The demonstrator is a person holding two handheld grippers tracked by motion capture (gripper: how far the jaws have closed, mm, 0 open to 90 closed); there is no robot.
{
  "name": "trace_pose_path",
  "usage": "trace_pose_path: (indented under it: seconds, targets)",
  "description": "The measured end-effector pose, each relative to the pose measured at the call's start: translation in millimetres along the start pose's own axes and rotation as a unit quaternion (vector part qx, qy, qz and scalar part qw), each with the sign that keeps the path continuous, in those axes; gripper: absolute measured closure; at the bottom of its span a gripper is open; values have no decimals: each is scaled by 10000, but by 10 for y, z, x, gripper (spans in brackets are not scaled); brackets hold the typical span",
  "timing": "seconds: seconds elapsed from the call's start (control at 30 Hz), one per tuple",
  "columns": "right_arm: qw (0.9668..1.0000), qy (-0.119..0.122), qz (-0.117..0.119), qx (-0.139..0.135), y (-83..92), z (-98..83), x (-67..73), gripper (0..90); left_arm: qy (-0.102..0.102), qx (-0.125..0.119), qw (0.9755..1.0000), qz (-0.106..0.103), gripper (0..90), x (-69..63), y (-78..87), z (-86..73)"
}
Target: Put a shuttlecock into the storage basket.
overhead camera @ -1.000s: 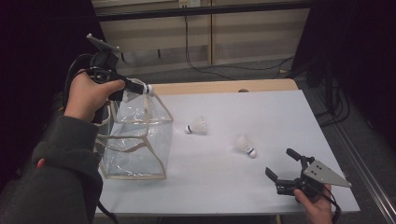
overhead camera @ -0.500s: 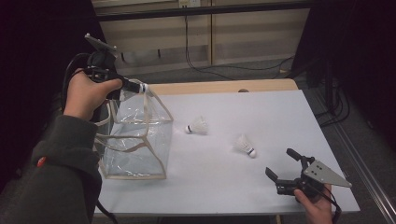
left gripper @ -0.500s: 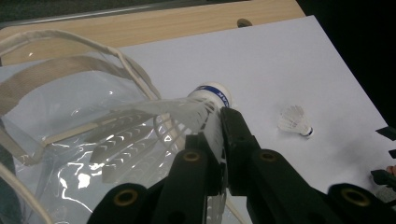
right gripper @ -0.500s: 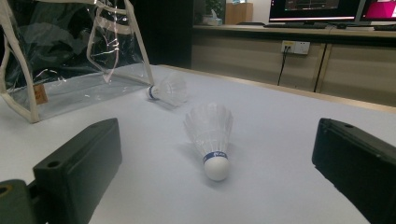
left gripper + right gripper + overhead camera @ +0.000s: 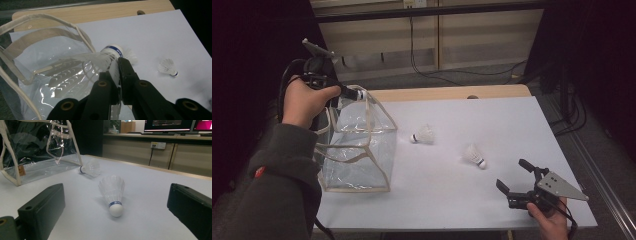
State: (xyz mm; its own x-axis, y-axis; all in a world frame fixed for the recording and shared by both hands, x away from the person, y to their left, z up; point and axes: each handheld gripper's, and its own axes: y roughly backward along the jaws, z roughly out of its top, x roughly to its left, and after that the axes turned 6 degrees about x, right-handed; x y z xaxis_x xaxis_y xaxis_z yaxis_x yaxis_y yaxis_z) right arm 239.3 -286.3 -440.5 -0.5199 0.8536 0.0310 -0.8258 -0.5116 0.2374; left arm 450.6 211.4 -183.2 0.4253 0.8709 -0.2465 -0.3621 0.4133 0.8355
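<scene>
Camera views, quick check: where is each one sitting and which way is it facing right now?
High view: above the person's side, looking forward and down at the table; both forearms show.
Left gripper view: rides the left gripper, looking along shut jaws holding a shuttlecock over the clear bag.
Right gripper view: low, level across the table; open jaws frame the near shuttlecock.
Shared: bag, both lying shuttlecocks.

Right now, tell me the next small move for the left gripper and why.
Probably lower it a little and open the jaws: the left gripper is shut on a shuttlecock above the clear bag, whose top gapes open, so it should drop inside.
</scene>
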Motion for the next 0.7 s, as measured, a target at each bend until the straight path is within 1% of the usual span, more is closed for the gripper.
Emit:
trace_pose_path:
  seconds: [0.1,0.2,0.4,0.53,0.7]
  targets:
    - [10000,9,11,-6,0,1,2,15,29,-25,9999,104,877,32,-11,-8]
    - [10000,11,11,9,1,0,2,15,80,-18,9999,125,876,61,-20,-16]
    - [10000,28,8,-6,-4,2,4,15,183,-2,9995,251,876,130,-70,-34]
    - [10000,18,11,0,-1,2,3,15,186,55,9993,312,877,167,-92,-41]
    - [10000,24,9,-5,-1,2,2,15,244,57,9989,391,876,211,-118,-49]
